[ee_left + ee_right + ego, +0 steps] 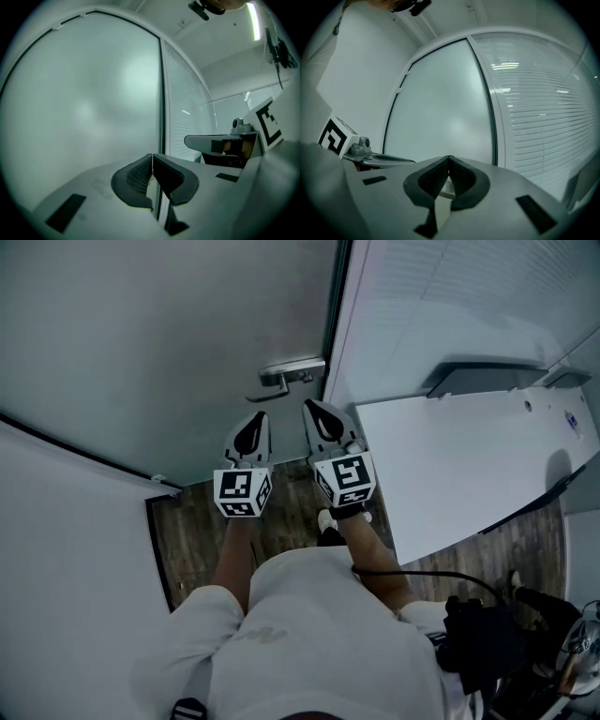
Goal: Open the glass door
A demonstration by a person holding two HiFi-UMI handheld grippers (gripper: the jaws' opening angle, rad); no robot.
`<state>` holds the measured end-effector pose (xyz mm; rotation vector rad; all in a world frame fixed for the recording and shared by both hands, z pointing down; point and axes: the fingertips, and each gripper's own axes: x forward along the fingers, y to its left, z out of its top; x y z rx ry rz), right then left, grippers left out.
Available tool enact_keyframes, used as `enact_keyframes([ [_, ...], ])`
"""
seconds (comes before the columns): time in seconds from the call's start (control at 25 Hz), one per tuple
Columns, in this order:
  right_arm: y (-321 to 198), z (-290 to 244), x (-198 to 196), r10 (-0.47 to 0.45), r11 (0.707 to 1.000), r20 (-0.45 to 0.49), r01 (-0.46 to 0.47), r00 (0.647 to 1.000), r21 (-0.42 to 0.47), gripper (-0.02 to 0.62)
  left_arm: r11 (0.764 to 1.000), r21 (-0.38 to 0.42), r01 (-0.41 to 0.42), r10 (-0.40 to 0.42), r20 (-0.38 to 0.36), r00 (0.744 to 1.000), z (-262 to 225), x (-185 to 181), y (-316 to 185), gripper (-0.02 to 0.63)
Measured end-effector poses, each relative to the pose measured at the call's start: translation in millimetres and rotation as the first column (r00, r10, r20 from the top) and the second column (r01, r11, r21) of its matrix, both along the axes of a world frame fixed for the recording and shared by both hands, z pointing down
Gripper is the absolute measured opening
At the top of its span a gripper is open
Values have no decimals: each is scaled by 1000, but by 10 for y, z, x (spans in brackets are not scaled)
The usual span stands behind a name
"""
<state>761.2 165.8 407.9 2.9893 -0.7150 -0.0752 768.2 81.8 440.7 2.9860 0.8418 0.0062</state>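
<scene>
Facing glass door | handle at its edge, beyond left gripper, right gripper

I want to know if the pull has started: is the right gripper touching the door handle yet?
Apart. The head view shows the shut right gripper stopped short of the door handle, with a visible gap between them.

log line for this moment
left gripper: shut, empty | right gripper: shut, empty | door handle: untouched | glass door: closed
</scene>
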Motion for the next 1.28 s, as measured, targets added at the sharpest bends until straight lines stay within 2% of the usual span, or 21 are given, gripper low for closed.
enact_keyframes([
  [0.12, 119, 21, 232, -6, 1000, 3, 6, 1000, 9, 0, 1000, 13, -17, 17, 29, 999, 77, 295, 108, 3],
  [0.32, 295, 194, 488, 0, 1000, 41, 0, 999, 18, 0, 991, 132, -20, 14, 49, 999, 303, 686, 174, 5],
  [0.36, 330, 216, 522, 2, 1000, 48, -3, 999, 19, 2, 986, 167, -25, 16, 54, 998, 349, 743, 182, 6],
  [0.44, 392, 251, 559, 8, 1000, 59, -9, 998, 21, 2, 969, 243, -51, 35, 69, 997, 450, 816, 207, 57],
  [0.56, 474, 311, 599, 18, 1000, 73, -20, 997, 23, 0, 930, 348, -120, 87, 109, 990, 628, 882, 278, 129],
  [0.64, 507, 347, 624, 21, 999, 82, -23, 996, 25, 0, 882, 439, -170, 121, 138, 983, 797, 929, 326, 167],
  [0.72, 517, 378, 635, 20, 999, 89, -23, 996, 27, 2, 823, 526, -212, 146, 165, 975, 972, 980, 358, 203],
  [0.88, 493, 447, 616, 11, 999, 105, -14, 994, 29, 2, 694, 676, -249, 162, 190, 968, 1200, 1076, 373, 207],
  [1.0, 495, 479, 609, 10, 1000, 111, -13, 994, 28, 2, 590, 767, -253, 161, 195, 968, 1336, 1137, 375, 207],
  [1.16, 532, 479, 606, 16, 999, 112, -20, 994, 31, 1, 493, 840, -227, 139, 182, 973, 1470, 1193, 368, 206],
  [1.28, 567, 495, 588, 22, 999, 115, -26, 993, 37, 2, 397, 900, -181, 122, 143, 982, 1521, 1213, 346, 204],
])
